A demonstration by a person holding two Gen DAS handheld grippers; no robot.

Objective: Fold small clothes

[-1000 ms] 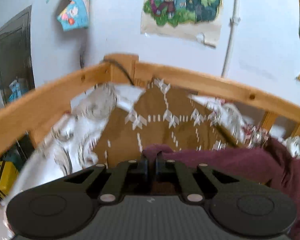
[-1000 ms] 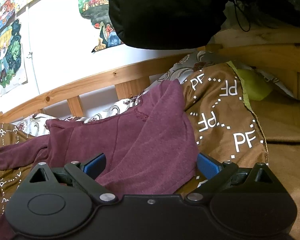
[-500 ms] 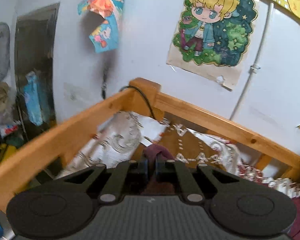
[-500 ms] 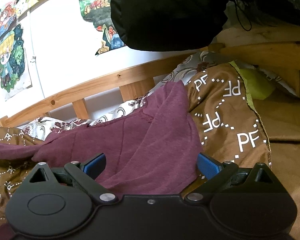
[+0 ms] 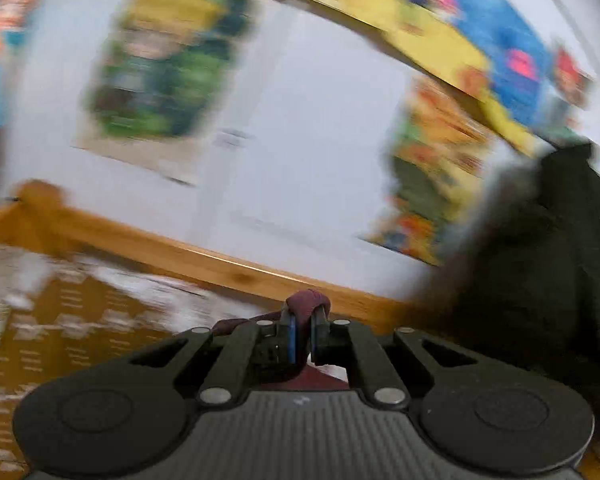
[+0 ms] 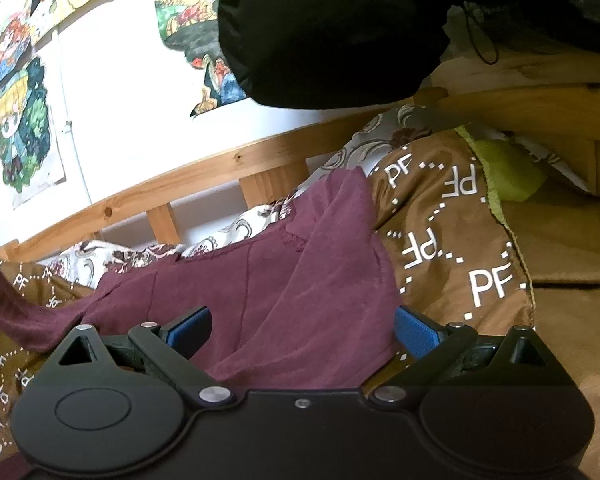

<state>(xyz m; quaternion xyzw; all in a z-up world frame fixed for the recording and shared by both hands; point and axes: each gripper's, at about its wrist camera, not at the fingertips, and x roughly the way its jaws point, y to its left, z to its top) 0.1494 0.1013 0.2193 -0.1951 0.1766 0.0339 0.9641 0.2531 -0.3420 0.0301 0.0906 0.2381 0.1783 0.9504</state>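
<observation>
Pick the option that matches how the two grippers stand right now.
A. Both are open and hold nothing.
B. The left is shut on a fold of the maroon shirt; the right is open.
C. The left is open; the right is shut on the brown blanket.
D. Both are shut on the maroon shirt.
B: the left gripper pinches a bunch of the maroon shirt, while the right gripper stands wide open over it.

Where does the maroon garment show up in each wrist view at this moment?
Left wrist view: only a bunched bit of the maroon garment, low centre, pinched in the shut left claw.
Right wrist view: the maroon garment spreads across the middle, over the brown PF blanket, between the open right claw fingers.
Shared landmark: the wooden bed rail below the posters.
</observation>
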